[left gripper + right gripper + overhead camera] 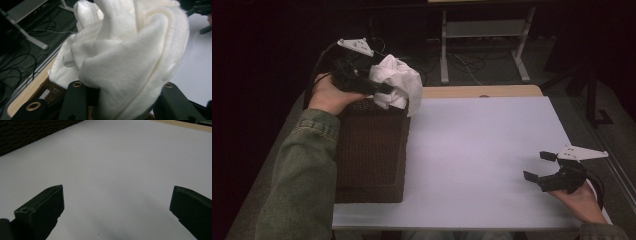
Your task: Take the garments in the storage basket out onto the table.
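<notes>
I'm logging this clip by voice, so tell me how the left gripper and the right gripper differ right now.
The left gripper is shut on a bunched white cloth; the right gripper stands open with nothing between its jaws. The left one is raised over the far end of the brown wicker basket; the right one sits low over the white table. Both are black and hand-held.

I can read no text, label, brand, number or sign anywhere here: not on the cloth, the basket or the table.
</notes>
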